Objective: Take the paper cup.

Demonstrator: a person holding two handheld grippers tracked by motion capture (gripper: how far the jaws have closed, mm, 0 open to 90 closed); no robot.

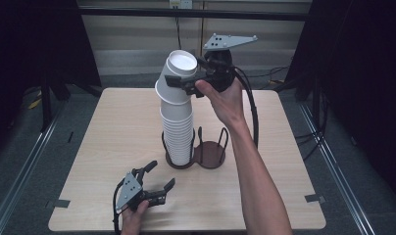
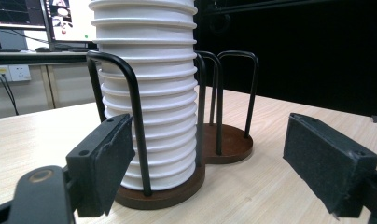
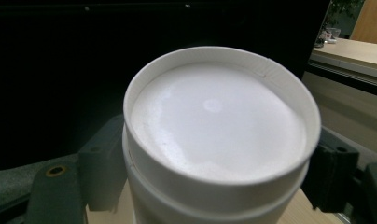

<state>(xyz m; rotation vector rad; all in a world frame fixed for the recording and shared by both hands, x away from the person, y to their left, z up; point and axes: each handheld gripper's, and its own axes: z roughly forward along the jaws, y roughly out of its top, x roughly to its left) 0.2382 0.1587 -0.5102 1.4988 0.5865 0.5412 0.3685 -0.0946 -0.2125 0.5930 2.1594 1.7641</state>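
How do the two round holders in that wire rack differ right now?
The left holder carries a tall stack of white cups; the right holder has none, so its brown base shows bare. The right tongs are clamped on the tilted top cup above the left holder, while nothing hangs over the right one. Both share the same round brown base and black wire loops.

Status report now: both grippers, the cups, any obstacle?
Right gripper shut on top cup, tilted off stack. Left gripper open, low on table. Holder's wire loops ring the stack.
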